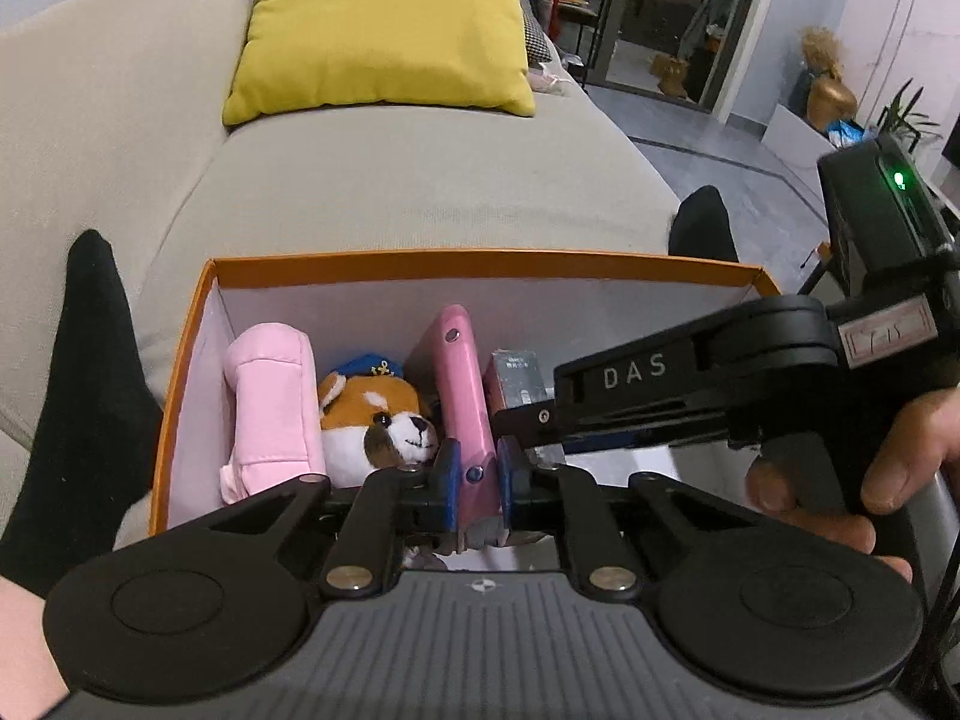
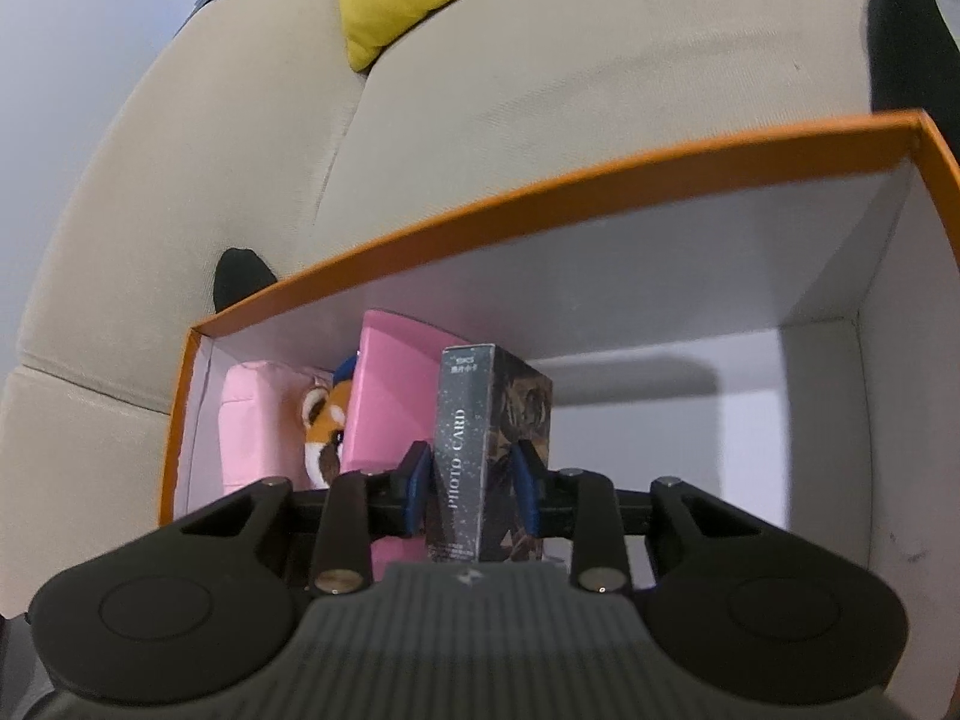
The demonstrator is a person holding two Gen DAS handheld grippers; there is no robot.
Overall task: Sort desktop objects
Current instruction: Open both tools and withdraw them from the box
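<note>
At the left end of the orange box (image 1: 480,258) stands a pink pouch (image 1: 273,408), which looks soft and light, and just beside it a plush dog with a blue cap (image 1: 384,414), soft too and easy to squash. Next comes the pink case (image 1: 465,396), standing on edge; it seems stiff, thin and smooth, so it may tip over, and the left gripper (image 1: 474,474) is clamped on its near edge with both blue pads. To the right, the dark photo card box (image 2: 489,450) stands upright near the pink case, and the right gripper (image 2: 474,489) is closed on its two side faces. It looks like light, rigid cardboard, best held low on the sides. The right part of the orange box has free floor, but the right gripper's body crosses close over the left one, so the two tools may collide.
</note>
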